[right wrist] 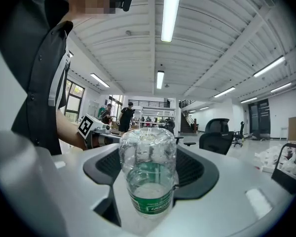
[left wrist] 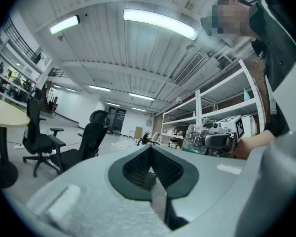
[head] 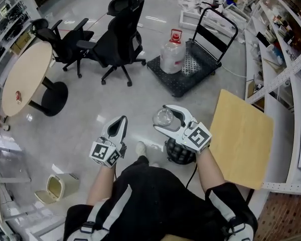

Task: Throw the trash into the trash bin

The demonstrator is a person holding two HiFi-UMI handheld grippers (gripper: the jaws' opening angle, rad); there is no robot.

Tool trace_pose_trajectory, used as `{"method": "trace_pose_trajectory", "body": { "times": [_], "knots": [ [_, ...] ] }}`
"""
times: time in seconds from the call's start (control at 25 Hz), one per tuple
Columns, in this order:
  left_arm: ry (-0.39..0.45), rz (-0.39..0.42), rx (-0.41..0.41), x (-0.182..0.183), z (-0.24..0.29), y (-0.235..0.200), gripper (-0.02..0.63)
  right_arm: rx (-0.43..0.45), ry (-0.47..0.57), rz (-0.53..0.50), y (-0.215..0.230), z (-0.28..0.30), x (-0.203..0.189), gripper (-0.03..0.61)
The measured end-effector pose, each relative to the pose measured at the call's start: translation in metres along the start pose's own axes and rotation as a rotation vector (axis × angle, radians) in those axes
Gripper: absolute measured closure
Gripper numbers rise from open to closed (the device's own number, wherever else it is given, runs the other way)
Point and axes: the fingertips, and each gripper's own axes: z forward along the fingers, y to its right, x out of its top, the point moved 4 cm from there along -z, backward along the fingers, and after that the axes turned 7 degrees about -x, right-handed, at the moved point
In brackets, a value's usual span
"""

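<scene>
My right gripper (head: 161, 118) is shut on a clear plastic bottle (head: 164, 116) with a green label, held off the floor at waist height. In the right gripper view the bottle (right wrist: 148, 174) stands between the two dark pads, base away from the camera. My left gripper (head: 122, 120) hangs beside it on the left, shut, with nothing between its pads (left wrist: 138, 169). From the left gripper view the bottle (left wrist: 198, 136) shows off to the right. A black round mesh container (head: 179, 153) sits on the floor under the right gripper. A small beige bin (head: 60, 186) stands at lower left.
Black office chairs (head: 118, 39) and a round wooden table (head: 25, 77) stand ahead on the left. A platform cart (head: 190, 69) carries a large water jug (head: 172, 56). A wooden board (head: 241, 137) and shelving (head: 286, 64) line the right side.
</scene>
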Motion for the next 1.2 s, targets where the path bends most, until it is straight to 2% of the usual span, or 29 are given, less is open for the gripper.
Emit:
{"method": "trace_pose_trajectory", "body": {
  "times": [0.2, 0.36, 0.52, 0.92, 1.2],
  "knots": [
    [0.015, -0.007, 0.110, 0.005, -0.051, -0.017, 0.611, 0.115, 0.018, 0.006, -0.031, 0.034, -0.002, 0.258],
    [0.046, 0.017, 0.186, 0.012, -0.090, -0.031, 0.612, 0.208, 0.022, -0.007, -0.056, 0.074, 0.003, 0.258],
    [0.059, 0.053, 0.272, 0.028, -0.145, -0.065, 0.611, 0.285, 0.020, -0.016, -0.089, 0.129, 0.020, 0.258],
    [0.113, 0.130, 0.564, 0.059, -0.290, -0.146, 0.611, 0.546, 0.082, -0.040, -0.185, 0.267, 0.037, 0.258],
    [0.128, 0.123, 0.715, 0.059, -0.383, -0.184, 0.612, 0.714, 0.077, -0.051, -0.264, 0.347, 0.036, 0.258]
  ]
}}
